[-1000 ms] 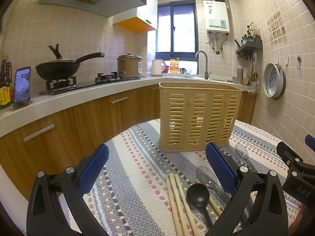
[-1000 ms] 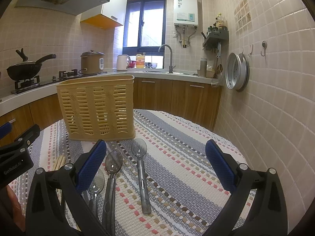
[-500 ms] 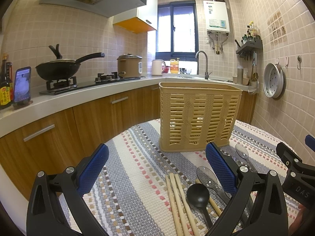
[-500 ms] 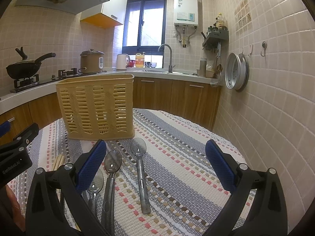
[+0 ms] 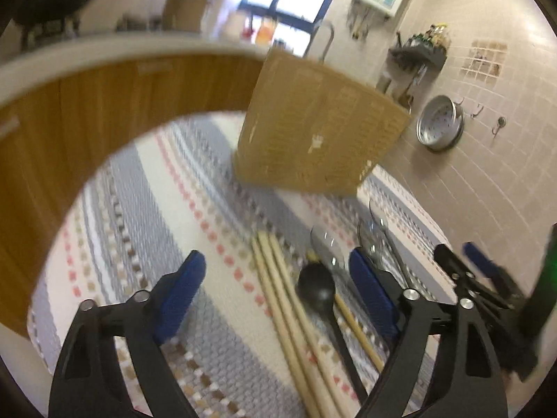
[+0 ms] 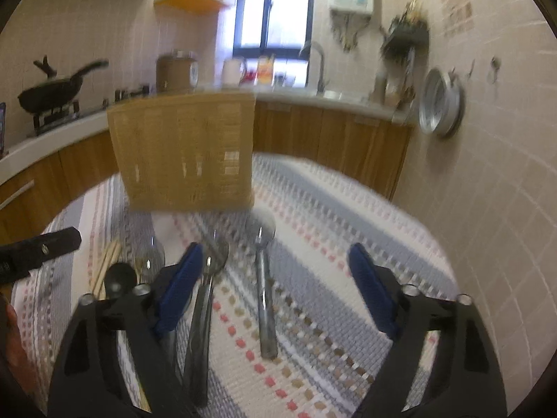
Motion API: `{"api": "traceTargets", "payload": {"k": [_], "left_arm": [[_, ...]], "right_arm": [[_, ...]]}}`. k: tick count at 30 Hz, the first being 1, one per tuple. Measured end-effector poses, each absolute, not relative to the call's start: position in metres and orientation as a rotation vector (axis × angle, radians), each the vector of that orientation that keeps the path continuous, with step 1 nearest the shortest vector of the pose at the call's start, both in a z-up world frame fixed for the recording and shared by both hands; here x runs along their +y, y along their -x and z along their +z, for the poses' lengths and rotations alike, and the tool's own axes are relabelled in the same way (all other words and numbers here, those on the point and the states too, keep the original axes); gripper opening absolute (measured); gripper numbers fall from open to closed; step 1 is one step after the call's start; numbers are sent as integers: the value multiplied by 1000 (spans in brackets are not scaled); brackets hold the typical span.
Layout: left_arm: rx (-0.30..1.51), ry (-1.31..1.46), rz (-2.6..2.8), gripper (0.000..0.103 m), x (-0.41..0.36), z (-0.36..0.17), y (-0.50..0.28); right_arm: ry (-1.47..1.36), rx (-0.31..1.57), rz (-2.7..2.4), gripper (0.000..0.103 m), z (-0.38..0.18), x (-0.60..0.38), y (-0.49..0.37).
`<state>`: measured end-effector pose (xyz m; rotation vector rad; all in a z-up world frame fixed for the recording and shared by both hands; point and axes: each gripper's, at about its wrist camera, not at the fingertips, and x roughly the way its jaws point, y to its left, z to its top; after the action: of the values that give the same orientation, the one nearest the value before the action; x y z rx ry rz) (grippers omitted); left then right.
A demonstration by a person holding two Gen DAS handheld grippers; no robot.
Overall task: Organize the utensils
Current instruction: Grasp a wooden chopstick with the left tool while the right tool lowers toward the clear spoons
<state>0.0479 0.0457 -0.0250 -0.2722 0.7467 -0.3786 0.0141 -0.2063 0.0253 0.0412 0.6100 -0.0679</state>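
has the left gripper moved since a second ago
Yes. In the left wrist view the left gripper has dipped toward the chopsticks, and the basket now sits tilted and higher.

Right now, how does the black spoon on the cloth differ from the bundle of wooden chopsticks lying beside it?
The black spoon is dark and ends in a round bowl; the wooden chopsticks are pale, straight sticks with no bowl. The spoon is a single piece, whereas the chopsticks lie as several sticks side by side. Both lie flat on the striped cloth, pointing toward the yellow basket.
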Motion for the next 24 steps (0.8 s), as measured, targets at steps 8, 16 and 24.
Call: {"api": "traceTargets", "payload": {"k": [8, 16, 24], "left_arm": [[961, 247, -424, 53, 38, -49, -76], [948, 197, -372, 36, 29, -56, -83], [944, 103, -295, 35, 25, -52, -84]], "right_arm": [[-78, 743, -17, 58, 27, -230, -32], [-28, 759, -6, 58, 25, -227, -35], [-5, 773, -8, 58, 16, -224, -37]]}}
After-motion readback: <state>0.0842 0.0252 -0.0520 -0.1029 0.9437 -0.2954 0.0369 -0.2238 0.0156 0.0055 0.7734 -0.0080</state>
